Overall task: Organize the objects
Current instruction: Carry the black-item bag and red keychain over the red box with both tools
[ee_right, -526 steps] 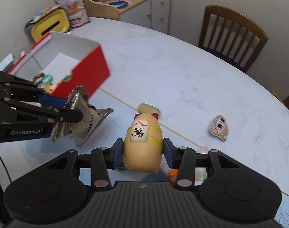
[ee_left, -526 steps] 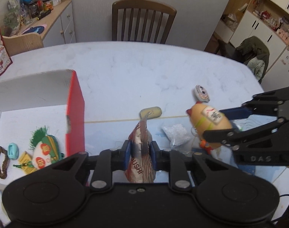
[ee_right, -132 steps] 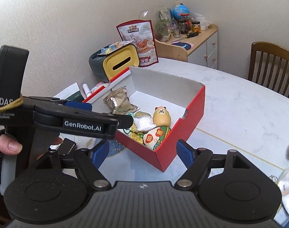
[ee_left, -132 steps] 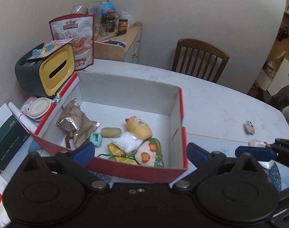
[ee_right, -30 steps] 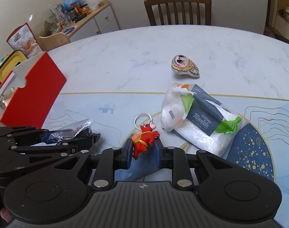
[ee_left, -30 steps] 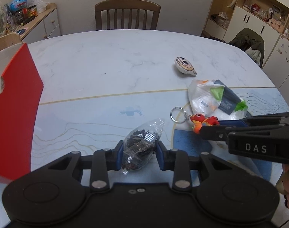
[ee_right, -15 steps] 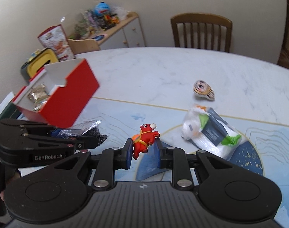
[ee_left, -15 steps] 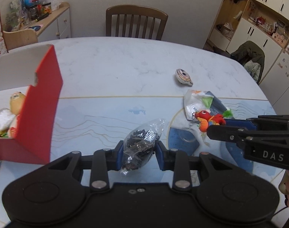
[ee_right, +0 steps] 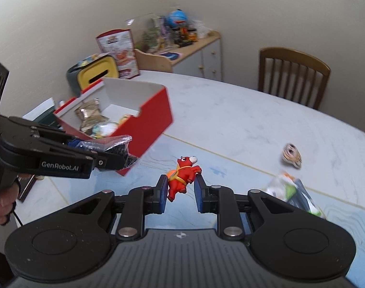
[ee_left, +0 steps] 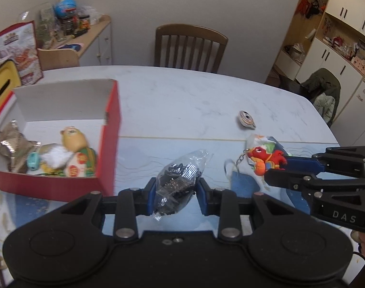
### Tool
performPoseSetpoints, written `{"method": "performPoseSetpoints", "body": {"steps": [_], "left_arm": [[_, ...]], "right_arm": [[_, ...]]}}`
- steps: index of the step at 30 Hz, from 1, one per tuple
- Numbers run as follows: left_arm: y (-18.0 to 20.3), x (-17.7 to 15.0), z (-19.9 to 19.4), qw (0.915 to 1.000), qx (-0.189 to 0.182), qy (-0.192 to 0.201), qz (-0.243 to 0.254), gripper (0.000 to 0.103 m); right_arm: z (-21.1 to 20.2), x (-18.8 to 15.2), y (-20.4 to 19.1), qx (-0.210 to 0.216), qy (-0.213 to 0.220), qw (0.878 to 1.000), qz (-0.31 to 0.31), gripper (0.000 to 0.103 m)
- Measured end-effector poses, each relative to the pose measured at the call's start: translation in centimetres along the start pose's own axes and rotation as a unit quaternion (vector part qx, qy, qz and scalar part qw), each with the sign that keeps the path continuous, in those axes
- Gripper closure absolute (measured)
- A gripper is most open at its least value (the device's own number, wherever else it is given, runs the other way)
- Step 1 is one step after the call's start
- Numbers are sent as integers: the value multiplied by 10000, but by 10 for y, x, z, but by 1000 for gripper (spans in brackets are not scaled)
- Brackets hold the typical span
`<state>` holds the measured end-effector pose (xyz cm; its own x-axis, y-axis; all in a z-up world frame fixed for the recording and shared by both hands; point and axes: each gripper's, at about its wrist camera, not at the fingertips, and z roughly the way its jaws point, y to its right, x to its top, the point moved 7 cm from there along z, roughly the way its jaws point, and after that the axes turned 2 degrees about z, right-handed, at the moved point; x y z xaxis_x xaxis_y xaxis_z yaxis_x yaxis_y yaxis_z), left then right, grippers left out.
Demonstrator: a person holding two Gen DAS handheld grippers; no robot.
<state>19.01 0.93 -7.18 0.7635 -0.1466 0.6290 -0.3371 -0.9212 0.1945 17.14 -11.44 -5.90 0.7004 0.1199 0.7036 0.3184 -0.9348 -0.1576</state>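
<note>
My left gripper (ee_left: 177,193) is shut on a clear bag of dark small parts (ee_left: 180,178), held above the table just right of the red box (ee_left: 111,134). The same bag (ee_right: 110,145) shows in the right wrist view beside the red box (ee_right: 153,120). My right gripper (ee_right: 180,193) is shut on a red toy keychain (ee_right: 182,175), also lifted off the table; in the left wrist view the red toy keychain (ee_left: 266,159) hangs with its ring dangling. The box holds a foil packet (ee_left: 13,141), a yellow figure (ee_left: 73,140) and several small items.
On the table lie a small striped round toy (ee_left: 247,122) and a white, green and dark plastic package (ee_right: 295,192). A wooden chair (ee_left: 189,45) stands at the far side. A yellow-fronted bin (ee_right: 96,74) and a snack bag (ee_right: 117,48) sit behind the box.
Both grippers have risen and swung left toward the red box with their loads. The box interior now shows in the left wrist view.
</note>
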Motion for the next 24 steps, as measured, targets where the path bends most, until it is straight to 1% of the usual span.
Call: {"method": "performPoseSetpoints", "body": {"steps": [2, 11, 19, 24], "left_arm": [[-10, 1, -7, 10000, 19, 10, -58, 71], [-57, 9, -34, 9995, 176, 139, -233, 71], [-105, 19, -49, 9984, 382, 210, -347, 71], [-136, 24, -49, 9978, 523, 178, -369, 71]], "right_arm": [[0, 7, -12, 151, -20, 9999, -77, 81], [8, 38, -65, 351, 79, 9978, -557, 81], [30, 65, -103, 399, 144, 9953, -866, 81], [50, 78, -121, 397, 110, 9942, -992, 81]]}}
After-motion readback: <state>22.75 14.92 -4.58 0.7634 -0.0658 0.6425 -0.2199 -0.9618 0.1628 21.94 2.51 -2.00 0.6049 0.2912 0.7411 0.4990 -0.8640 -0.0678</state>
